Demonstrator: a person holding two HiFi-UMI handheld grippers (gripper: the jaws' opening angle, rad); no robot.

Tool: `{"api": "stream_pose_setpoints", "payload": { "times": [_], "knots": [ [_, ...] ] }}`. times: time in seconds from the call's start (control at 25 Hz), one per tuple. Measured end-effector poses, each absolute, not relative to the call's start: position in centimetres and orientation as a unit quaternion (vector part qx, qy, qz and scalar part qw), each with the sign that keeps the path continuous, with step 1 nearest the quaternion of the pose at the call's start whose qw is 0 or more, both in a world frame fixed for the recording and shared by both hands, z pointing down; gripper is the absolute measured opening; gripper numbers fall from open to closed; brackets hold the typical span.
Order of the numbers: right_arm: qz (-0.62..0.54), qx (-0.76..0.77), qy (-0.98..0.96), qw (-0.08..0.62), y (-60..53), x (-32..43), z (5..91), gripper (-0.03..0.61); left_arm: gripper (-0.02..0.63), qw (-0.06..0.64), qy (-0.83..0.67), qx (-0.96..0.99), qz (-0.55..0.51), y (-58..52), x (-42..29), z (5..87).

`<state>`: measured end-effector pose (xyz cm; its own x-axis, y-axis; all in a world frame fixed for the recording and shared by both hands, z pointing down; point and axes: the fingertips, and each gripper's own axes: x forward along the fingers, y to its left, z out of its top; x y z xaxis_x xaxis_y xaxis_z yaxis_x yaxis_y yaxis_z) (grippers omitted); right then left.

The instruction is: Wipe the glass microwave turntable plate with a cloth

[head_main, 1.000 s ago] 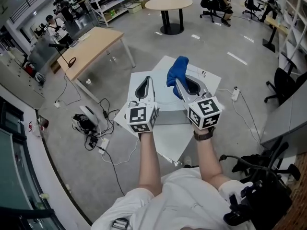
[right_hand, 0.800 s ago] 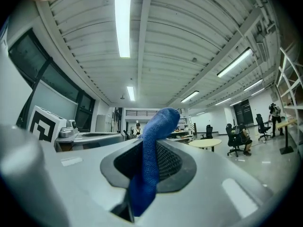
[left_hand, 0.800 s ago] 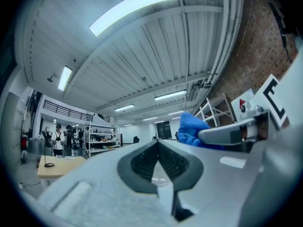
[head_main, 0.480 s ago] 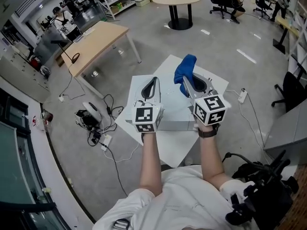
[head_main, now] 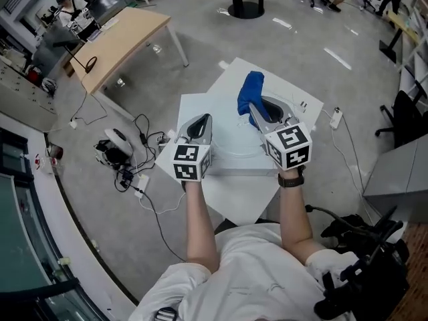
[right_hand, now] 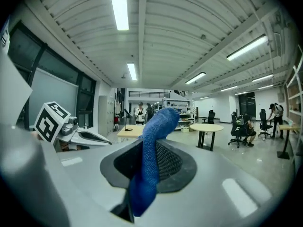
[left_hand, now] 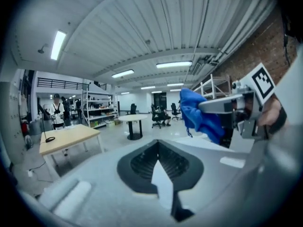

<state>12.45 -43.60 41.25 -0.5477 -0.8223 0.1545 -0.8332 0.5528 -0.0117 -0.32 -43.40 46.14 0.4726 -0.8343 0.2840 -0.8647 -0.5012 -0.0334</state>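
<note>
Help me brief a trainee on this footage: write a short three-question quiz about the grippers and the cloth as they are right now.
1. True or false: the left gripper holds the cloth.
2. Pick one: the cloth is A) red, B) blue, C) white.
3. Fill the gap: in the head view, both the left and the right gripper are held above a white ____.

Key
1. False: the cloth is pinched in the right gripper, and the left gripper's jaws are together with nothing between them.
2. B.
3. table.
</note>
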Motion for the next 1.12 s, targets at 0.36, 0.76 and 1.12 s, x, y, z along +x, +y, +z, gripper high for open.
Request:
{"api": "stream_pose_setpoints", "payload": {
  "times": [0.36, 0.76, 1.12],
  "knots": [
    [0.047, 0.384, -0.908, 0.162, -45.3, 5.4, 46.1, 0.072, 0.002, 0.134, -0.463, 0.844, 0.235, -42.9, -1.6, 52.3],
    [0.025, 0.302, -0.907, 0.292, -46.8, 0.1, 51.7, 0.072, 0.0, 0.152, -0.396, 0.85, 0.312, -42.3, -0.8, 57.4],
    [-0.017, 0.234, -0.878, 0.417, -46.8, -2.3, 55.3, 0.069, 0.0, 0.192, -0.396, 0.838, 0.322, -42.1, -1.2, 58.0]
  ]
}}
